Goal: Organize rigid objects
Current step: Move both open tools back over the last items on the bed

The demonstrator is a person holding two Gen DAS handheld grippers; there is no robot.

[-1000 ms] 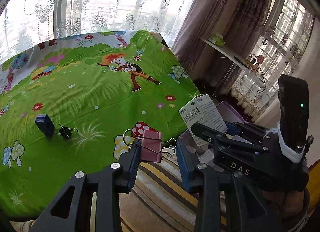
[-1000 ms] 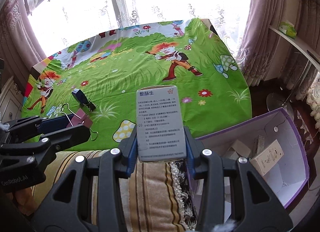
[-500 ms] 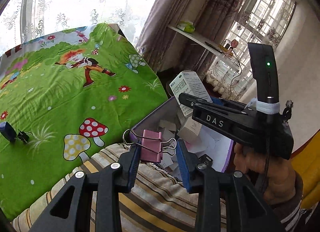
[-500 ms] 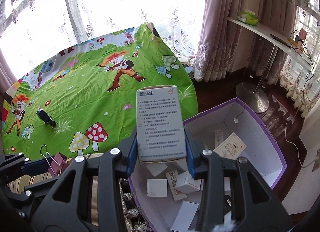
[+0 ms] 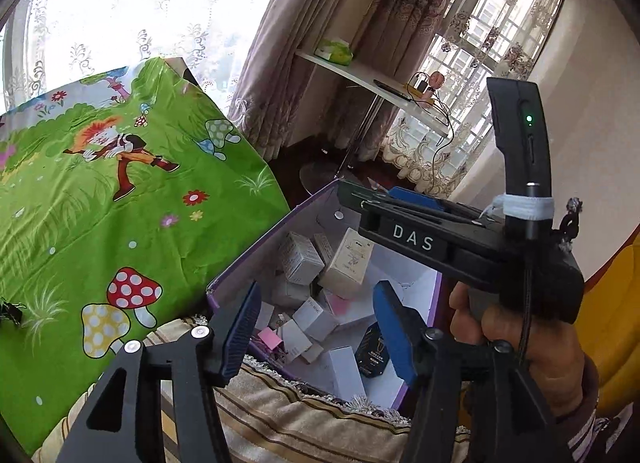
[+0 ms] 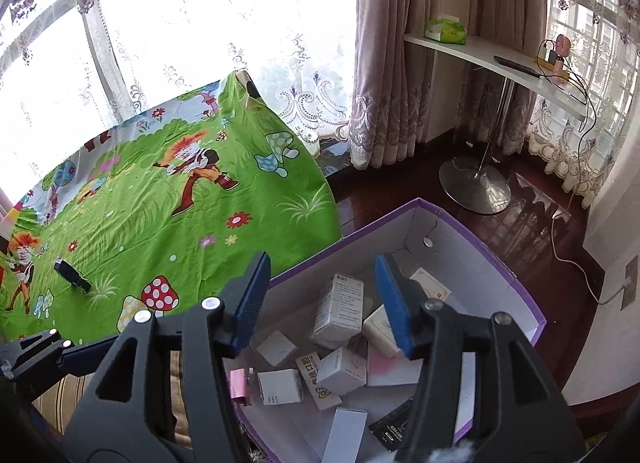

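- Left wrist view shows your left gripper hanging over the purple box with its blue pads spread wide and nothing between them.
- Just inside the box's near wall, the pink binder clip lies among the small cartons, touching a white one beside it.
- Your right gripper reaches in over the box's far side in that same view, held in your right hand; from this angle you cannot tell how its pads stand.
- Right wrist view settles it: your right gripper is held over the box with its pads wide apart and empty.
- Inside the box, near its middle, the white medicine carton with printed text lies tilted, leaning on the cartons beside it.
- The pink clip shows again by the box's near-left wall, next to a white carton.
- Outside the box, on the green cartoon tablecloth well to its left, a dark blue binder clip lies alone.
- Between the cloth and the box's near wall lies a striped fringed cushion.
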